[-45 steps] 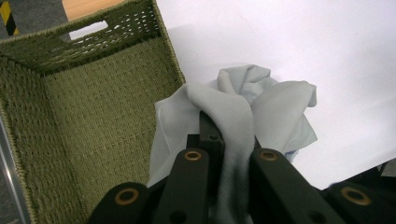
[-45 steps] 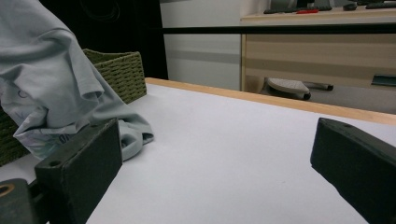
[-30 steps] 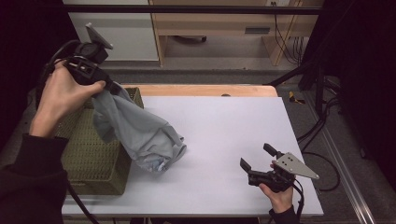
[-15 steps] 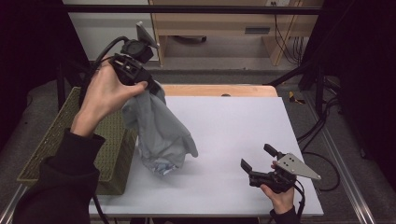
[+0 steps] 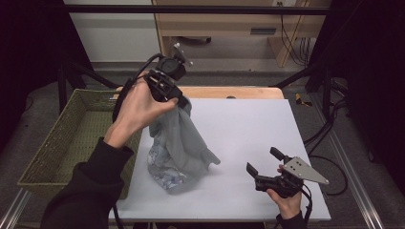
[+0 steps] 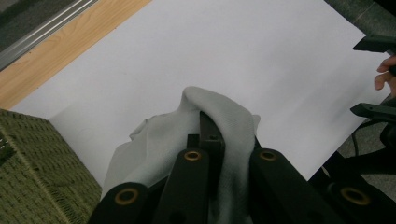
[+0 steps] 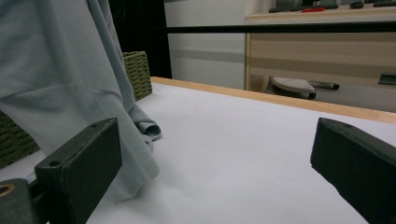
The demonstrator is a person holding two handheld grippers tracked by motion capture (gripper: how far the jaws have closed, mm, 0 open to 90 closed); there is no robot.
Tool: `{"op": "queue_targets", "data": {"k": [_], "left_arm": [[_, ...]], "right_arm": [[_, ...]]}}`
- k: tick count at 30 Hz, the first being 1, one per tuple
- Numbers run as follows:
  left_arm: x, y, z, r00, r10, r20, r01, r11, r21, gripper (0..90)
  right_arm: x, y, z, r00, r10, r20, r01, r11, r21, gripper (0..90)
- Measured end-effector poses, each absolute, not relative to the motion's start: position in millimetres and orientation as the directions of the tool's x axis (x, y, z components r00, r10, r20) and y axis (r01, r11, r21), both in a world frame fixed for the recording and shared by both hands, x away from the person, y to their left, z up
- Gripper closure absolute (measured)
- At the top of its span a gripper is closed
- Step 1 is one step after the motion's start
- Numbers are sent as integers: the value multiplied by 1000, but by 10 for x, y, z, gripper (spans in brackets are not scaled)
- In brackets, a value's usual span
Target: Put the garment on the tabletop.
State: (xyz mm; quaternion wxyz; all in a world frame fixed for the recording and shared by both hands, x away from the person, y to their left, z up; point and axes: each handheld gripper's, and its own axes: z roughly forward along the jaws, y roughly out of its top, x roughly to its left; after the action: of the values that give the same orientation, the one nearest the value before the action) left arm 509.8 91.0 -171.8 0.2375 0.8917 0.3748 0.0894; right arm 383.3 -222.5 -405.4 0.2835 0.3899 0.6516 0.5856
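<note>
A light grey garment (image 5: 179, 143) hangs from my left gripper (image 5: 173, 95), which is raised over the left part of the white table (image 5: 248, 124). The garment's lower end, with a printed patch, rests bunched on the table. In the left gripper view the jaws (image 6: 212, 135) are shut on a fold of the grey cloth (image 6: 219, 109). My right gripper (image 5: 262, 160) sits low near the table's front right, open, with nothing between its fingers. In the right gripper view, the wide-apart gripper (image 7: 217, 163) faces the hanging garment (image 7: 60, 70) at the left.
A green woven basket (image 5: 62, 143) stands at the table's left edge, its corner also in the left gripper view (image 6: 37, 158). A wooden strip (image 5: 239, 91) borders the table's far edge. Beyond it are a wooden desk and cables (image 5: 291, 28).
My left hand has carried the garment rightward from above the basket to over the table, and its lower end now lies on the table. The right gripper has stayed still.
</note>
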Motion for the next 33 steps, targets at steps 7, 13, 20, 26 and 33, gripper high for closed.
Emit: {"op": "queue_targets", "data": {"k": [7, 13, 20, 26, 33], "left_arm": [[5149, 822, -2028, 719, 694, -48, 614, -601, 511, 869], [5193, 762, -2315, 732, 678, -62, 605, -606, 516, 868], [5249, 729, -2654, 745, 662, -80, 599, -611, 518, 866], [5299, 685, -2986, 736, 665, -127, 630, -603, 490, 863], [5368, 648, -3360, 728, 672, -136, 651, -614, 446, 857]], "right_arm": [[3839, -2226, -4061, -534, 841, 87, 174, 9, 985, 23], [3842, -2235, -4062, -538, 838, 88, 174, 8, 985, 23], [3843, -2243, -4071, -537, 839, 90, 182, 11, 983, 24], [3856, -2263, -4079, -537, 840, 79, 172, 18, 985, 24], [3846, -2261, -4071, -527, 844, 97, 183, 1, 983, 24]]}}
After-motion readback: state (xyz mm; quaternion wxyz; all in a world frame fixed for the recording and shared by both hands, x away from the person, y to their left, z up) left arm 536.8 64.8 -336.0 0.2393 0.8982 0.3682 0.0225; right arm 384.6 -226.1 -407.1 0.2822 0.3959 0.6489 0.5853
